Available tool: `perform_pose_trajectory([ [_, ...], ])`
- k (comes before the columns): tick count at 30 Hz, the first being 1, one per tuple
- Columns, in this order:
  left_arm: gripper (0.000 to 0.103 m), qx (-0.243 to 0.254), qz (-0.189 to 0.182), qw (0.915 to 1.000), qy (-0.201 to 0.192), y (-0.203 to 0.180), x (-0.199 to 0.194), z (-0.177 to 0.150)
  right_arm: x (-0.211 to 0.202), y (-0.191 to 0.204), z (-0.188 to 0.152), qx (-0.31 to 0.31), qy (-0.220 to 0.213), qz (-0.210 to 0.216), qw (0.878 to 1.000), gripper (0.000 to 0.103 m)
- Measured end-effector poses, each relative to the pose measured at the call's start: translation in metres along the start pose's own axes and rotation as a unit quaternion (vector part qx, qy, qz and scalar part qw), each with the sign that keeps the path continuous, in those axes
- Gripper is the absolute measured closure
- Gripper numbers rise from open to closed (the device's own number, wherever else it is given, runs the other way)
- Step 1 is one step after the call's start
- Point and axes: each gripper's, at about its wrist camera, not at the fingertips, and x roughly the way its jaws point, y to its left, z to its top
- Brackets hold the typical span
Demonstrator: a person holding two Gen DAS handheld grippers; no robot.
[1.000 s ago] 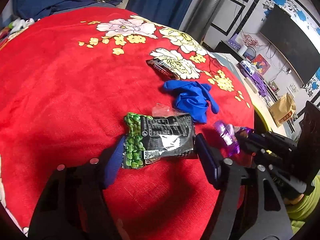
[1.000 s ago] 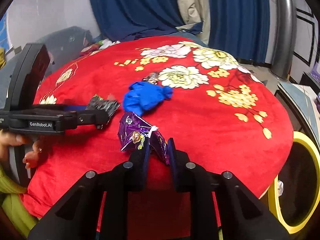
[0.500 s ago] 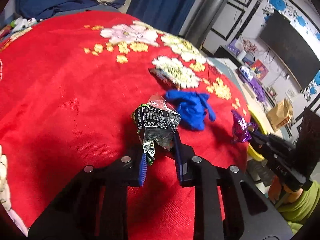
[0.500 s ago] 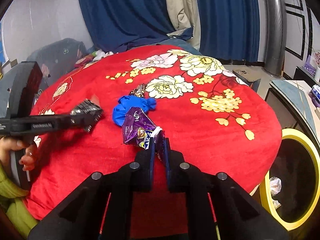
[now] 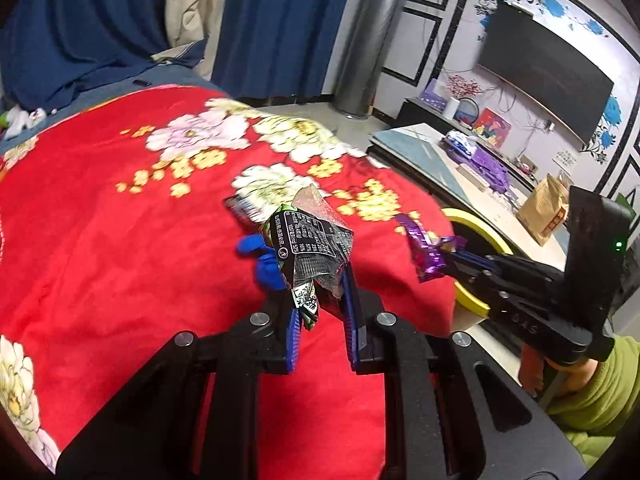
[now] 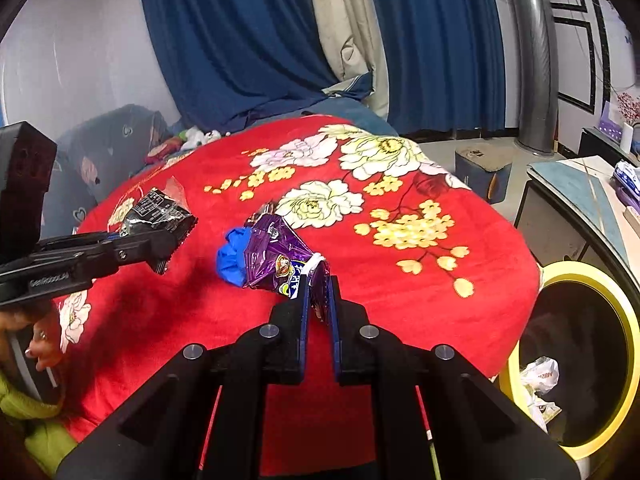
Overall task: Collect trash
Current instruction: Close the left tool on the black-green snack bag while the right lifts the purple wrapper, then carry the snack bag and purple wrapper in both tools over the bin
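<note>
- Trash is being held above a red floral blanket (image 6: pixel 420 280), beside a yellow-rimmed bin (image 6: pixel 624 320).
- Black-and-green snack wrapper (image 5: pixel 312 240) is being pinched between the left gripper (image 5: pixel 320 300) jaws.
- Purple wrapper (image 6: pixel 276 256) is being clamped in the right gripper (image 6: pixel 318 292).

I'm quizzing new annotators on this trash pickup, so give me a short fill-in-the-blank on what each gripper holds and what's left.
The left gripper is shut on a black and ____ snack bag.
The right gripper pinches a ____ wrapper.
On the red blanket lies a crumpled ____ glove.
The bin has a ____ rim.

Missing words: green; purple; blue; yellow
</note>
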Motion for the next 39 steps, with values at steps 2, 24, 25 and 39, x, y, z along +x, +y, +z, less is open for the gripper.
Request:
perform_pose_trajectory([
  [2, 0.091, 0.007, -0.003, 1.0000, -0.006, -0.010, -0.001, 0.004, -0.003, -0.005, 0.002, 0.007, -0.005, -0.001, 1.000, 0.094],
  [24, 0.091, 0.074, -0.057, 0.9953, -0.025, -0.097, 0.033, 0.034, -0.055, -0.086, 0.018, 0.073, -0.073, -0.069, 0.992, 0.094],
  [25, 0.091, 0.078, -0.061, 0.9948, -0.023, -0.103, 0.037, 0.035, -0.059, -0.093, 0.017, 0.080, -0.075, -0.076, 0.991, 0.094],
  [39, 0.091, 0.126, -0.116, 0.9852, 0.008, -0.169, 0.092, 0.042, -0.089, -0.167, -0.017, 0.157, -0.071, -0.158, 0.972, 0.094],
])
